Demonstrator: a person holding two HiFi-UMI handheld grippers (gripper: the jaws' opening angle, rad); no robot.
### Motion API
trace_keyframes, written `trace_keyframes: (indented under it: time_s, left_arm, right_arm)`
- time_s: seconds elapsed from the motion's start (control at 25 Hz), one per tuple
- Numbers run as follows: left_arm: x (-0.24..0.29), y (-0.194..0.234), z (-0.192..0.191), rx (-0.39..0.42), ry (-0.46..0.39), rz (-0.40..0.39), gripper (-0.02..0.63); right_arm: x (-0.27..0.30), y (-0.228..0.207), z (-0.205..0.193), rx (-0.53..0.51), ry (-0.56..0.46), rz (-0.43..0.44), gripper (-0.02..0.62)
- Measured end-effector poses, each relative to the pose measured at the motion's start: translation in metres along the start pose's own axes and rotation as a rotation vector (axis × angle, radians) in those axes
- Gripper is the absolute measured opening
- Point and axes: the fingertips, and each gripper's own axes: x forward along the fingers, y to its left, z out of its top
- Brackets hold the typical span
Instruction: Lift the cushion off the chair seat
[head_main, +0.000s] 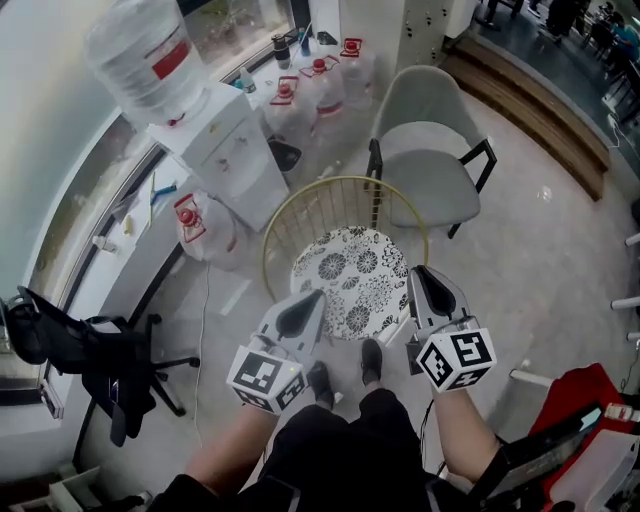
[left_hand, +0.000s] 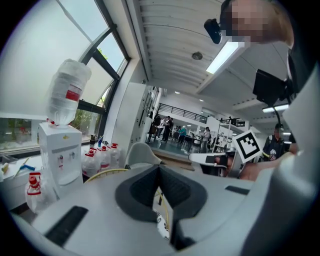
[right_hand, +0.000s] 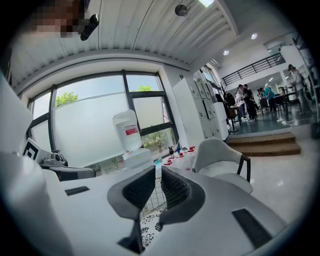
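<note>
**Approach to the cushion, with no grip taken yet.**

Nearest, above the person's shoes (head_main: 345, 370), the left gripper (head_main: 312, 303) and the right gripper (head_main: 420, 275) are held side by side. Each has its jaws pressed together with nothing caught between them (at the right one only a thin slit is left). Just beyond the tips, the floral cushion (head_main: 350, 275) lies flat and ungripped on the seat of the gold wire chair (head_main: 300, 200), with one gripper at its near left edge and the other at its near right edge. The reaching step is judged to be in hand. Next, the jaws would need to be spread, brought onto opposite edges of the cushion, and closed before any lift. Farther off, a grey armchair (head_main: 430, 165) and a water dispenser (head_main: 225, 150) are seen.
</note>
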Motion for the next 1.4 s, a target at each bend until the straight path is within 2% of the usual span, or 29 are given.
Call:
trace_keyframes:
  time_s: [0.08,0.16,0.44,0.64,0.96,1.4]
  left_arm:
    - [0.005,0.0,-0.012,-0.004,0.013,-0.003,0.008]
    - [0.01,0.001,-0.025,-0.005,0.027,-0.003,0.008]
    - [0.023,-0.002,-0.068,-0.024,0.099,-0.021,0.008]
    - [0.031,-0.013,-0.108,-0.046,0.148,-0.048,0.008]
    - [0.043,-0.003,-0.152,-0.025,0.198,-0.027,0.008]
    - [0.062,0.011,-0.206,-0.073,0.259,-0.005,0.009]
  right_arm:
    - [0.002,-0.007,-0.014,0.007,0.017,-0.009,0.038]
    - [0.004,-0.013,-0.028,0.021,0.038,-0.015,0.085]
    - [0.01,-0.029,-0.082,0.067,0.119,-0.048,0.144]
    - [0.008,-0.04,-0.129,0.113,0.175,-0.074,0.167]
    - [0.02,-0.064,-0.194,0.17,0.26,-0.127,0.208]
    - [0.032,-0.101,-0.286,0.285,0.393,-0.195,0.275]
